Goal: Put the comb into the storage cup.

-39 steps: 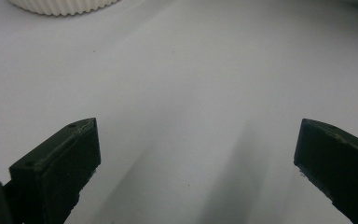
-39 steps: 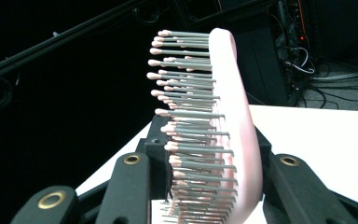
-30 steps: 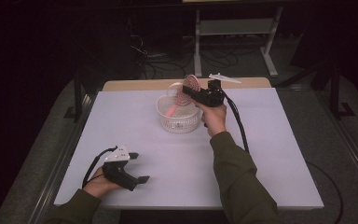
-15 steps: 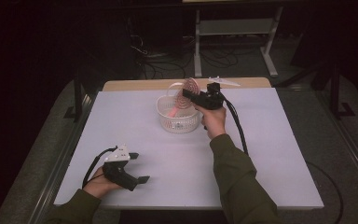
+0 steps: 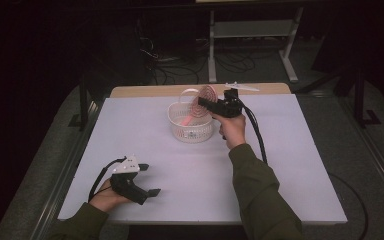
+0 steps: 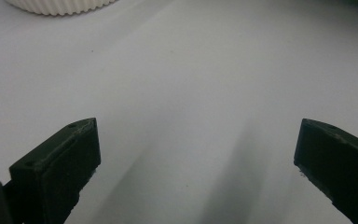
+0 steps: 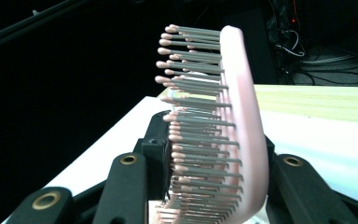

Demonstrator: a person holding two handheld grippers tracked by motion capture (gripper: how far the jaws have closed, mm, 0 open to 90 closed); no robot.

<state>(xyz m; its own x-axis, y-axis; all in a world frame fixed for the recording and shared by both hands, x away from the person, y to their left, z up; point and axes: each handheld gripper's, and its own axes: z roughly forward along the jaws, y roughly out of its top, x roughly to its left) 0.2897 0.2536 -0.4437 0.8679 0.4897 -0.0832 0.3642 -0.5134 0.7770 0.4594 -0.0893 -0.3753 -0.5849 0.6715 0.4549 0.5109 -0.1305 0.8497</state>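
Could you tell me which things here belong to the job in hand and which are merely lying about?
In the job:
- pink plastic hairbrush with grey bristles
- white ribbed plastic basket
- right gripper, shut on the hairbrush

Lying about:
- left gripper, open over the white table
- floor cables

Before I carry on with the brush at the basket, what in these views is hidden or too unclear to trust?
- Hairbrush handle: right gripper view, cut off by the bottom edge between the jaws.
- Basket contents: high view, too small; the brush and right gripper cover its far side.
- Basket in left gripper view: top edge cuts it off.
- Left gripper: its resting side faces away in the high view.
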